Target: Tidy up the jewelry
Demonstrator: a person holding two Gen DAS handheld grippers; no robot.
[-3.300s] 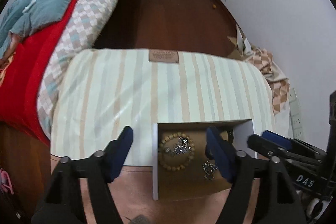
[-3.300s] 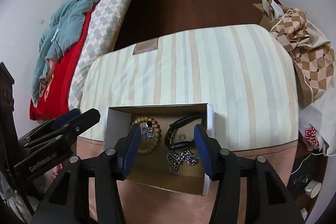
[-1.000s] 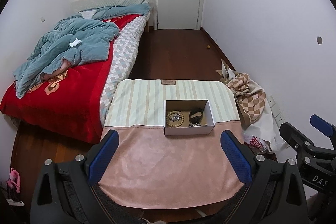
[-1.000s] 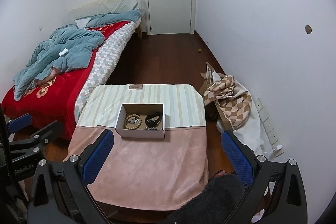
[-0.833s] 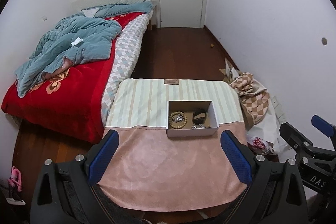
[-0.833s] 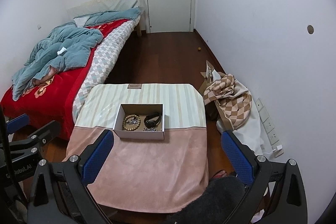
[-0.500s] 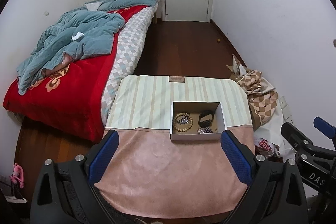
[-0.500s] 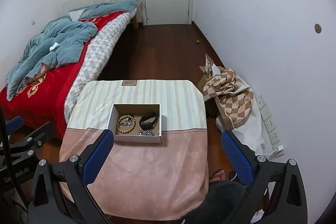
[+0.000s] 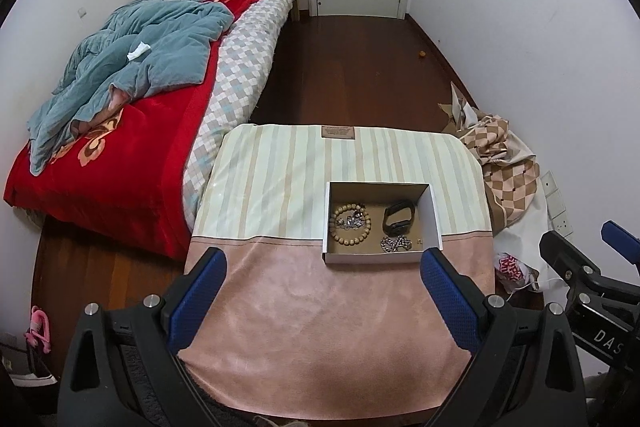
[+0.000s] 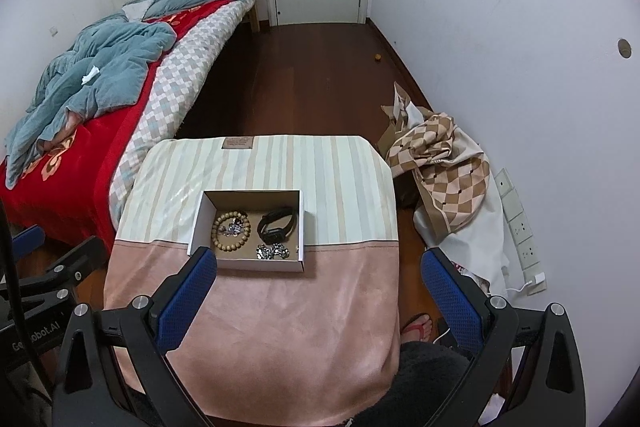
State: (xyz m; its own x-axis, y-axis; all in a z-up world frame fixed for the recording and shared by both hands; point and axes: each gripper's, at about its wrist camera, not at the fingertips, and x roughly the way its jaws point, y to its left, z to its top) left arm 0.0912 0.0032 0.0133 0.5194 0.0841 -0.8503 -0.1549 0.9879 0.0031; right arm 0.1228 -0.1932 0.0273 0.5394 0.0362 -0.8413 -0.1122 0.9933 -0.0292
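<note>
A shallow white cardboard box [image 9: 435, 217] [image 10: 197, 227] sits mid-table on the cloth. Inside lie a wooden bead bracelet [image 9: 339, 235] [image 10: 221, 246], a black wristband [image 9: 399, 218] [image 10: 279, 227] and a silver chain [image 9: 395, 243] [image 10: 273, 251]; a small silvery piece rests inside the bead ring. My left gripper [image 9: 323, 281] hangs well above and behind the box, open and empty. My right gripper [image 10: 319, 283] is likewise high and back, open and empty. Each gripper shows at the edge of the other's view.
The table [image 9: 320, 323] [image 10: 280, 327] wears a pink and striped cloth. A bed [image 9: 132, 115] with red and teal covers stands left. Checkered fabric [image 10: 444, 163] is heaped on the floor right, by wall sockets [image 10: 516, 223]. A person's sandalled foot [image 10: 418, 329] shows below.
Both grippers pulled up and far back from the box, where their fingers stood close around it, and opened wide. Over the last second the view tilted slightly down toward the table.
</note>
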